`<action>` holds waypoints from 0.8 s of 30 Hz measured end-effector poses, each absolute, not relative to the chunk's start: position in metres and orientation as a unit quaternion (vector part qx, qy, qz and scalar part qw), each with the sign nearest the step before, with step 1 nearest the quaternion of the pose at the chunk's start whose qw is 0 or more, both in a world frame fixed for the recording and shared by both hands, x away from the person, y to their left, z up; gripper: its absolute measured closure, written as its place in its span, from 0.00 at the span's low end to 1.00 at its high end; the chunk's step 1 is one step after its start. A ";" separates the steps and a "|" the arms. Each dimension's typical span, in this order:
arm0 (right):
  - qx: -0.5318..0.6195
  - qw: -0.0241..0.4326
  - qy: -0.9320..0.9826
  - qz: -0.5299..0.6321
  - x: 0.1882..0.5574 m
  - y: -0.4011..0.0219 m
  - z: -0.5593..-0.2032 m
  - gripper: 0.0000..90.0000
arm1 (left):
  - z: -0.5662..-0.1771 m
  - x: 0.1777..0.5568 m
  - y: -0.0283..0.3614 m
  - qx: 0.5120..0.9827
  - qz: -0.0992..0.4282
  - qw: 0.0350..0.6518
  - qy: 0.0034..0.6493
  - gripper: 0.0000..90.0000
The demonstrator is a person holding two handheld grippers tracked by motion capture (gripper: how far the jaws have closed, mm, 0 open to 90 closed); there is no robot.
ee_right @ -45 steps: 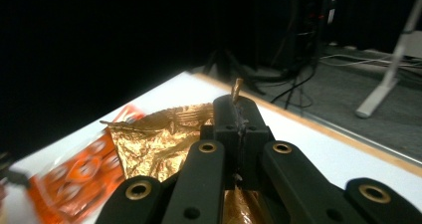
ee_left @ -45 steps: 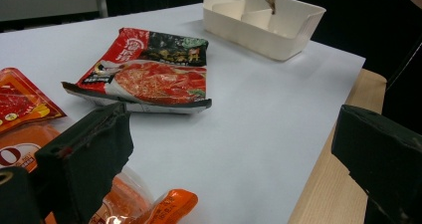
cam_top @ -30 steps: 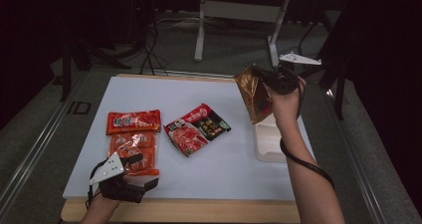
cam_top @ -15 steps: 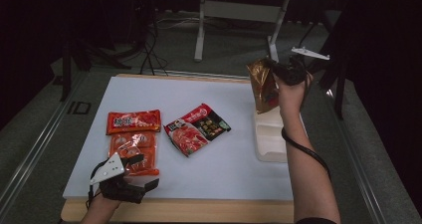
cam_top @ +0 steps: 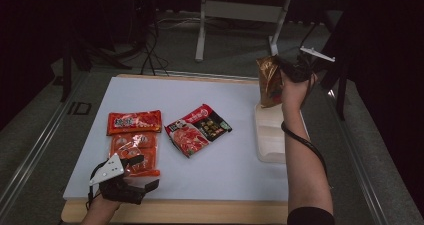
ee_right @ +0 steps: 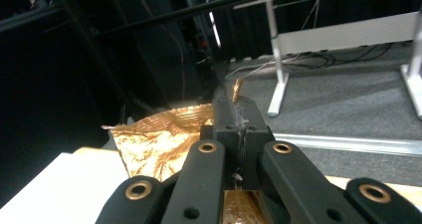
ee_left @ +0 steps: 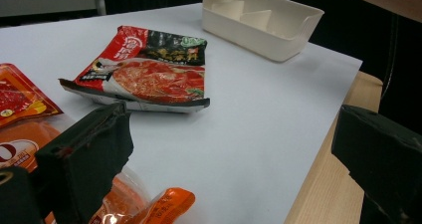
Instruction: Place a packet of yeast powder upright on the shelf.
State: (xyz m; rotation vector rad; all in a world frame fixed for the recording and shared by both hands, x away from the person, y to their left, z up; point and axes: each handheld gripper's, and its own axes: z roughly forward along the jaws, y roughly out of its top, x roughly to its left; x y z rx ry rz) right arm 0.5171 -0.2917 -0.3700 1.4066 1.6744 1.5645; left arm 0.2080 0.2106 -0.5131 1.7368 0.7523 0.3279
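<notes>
At about seven o'clock on the table, the left gripper rests with jaws apart over the orange packets. At two o'clock, above the white tray, the right gripper is clamped on the gold foil pouch. It looks light, crinkly and slippery, so an edge seam is probably the best hold.

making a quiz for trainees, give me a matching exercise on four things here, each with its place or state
Things:
1. gold foil packet
2. white tray
3. red and black packet
4. left hand-held gripper

Places or states:
A. lying flat at the middle of the table
B. open, at the table's near edge by the orange packets
C. held up in the right hand-held gripper above the tray's far end
D. standing at the table's right edge

Pairs: 1-C, 2-D, 3-A, 4-B
</notes>
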 end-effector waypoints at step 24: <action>0.557 0.238 0.608 0.513 0.513 -0.315 -0.408 1.00 | -0.513 0.209 0.209 0.741 0.137 0.575 0.319 0.03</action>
